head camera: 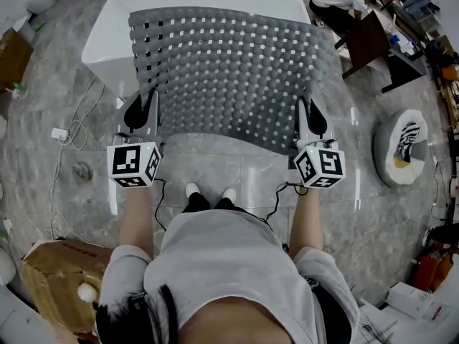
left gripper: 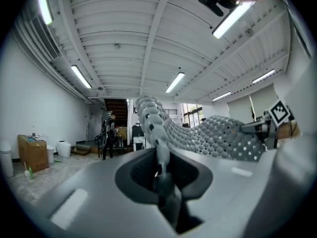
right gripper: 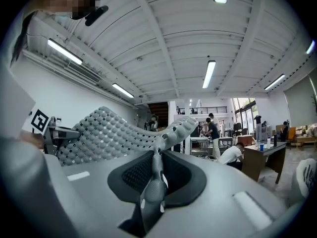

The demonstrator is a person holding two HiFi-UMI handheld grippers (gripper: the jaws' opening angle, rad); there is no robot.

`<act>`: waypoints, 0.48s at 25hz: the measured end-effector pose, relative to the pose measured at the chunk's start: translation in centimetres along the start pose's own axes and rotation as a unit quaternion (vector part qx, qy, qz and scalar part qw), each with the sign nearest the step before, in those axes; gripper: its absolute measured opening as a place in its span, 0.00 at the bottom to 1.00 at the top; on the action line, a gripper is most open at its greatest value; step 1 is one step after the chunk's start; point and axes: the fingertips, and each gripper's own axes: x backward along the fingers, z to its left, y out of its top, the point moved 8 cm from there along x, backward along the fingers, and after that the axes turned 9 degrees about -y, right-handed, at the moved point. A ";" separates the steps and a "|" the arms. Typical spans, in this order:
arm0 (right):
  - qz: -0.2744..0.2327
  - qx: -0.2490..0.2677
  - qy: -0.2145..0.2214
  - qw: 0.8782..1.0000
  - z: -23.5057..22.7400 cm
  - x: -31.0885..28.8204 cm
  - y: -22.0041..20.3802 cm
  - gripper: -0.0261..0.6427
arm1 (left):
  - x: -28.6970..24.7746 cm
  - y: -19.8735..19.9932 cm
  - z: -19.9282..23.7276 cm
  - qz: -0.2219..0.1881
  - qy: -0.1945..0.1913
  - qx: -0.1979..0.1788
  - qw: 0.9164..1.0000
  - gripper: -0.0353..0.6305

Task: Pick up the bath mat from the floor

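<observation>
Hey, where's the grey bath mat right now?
In the head view the bath mat is centre frame, held up with its near corners clamped in the left tool and right tool, its far end overlapping the white bathtub.

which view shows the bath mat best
The head view: nearly the whole grey bath mat shows there, gripped at its near corners by the left gripper and right gripper. The left gripper view and right gripper view each show only the pinched edge and part of the perforated sheet stretching away.
</observation>
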 end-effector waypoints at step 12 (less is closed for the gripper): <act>-0.010 0.006 0.000 1.000 -0.2 0.5 0.0 0.12 | 0.5 0.2 -0.4 -0.006 0.008 0.000 1.000 0.12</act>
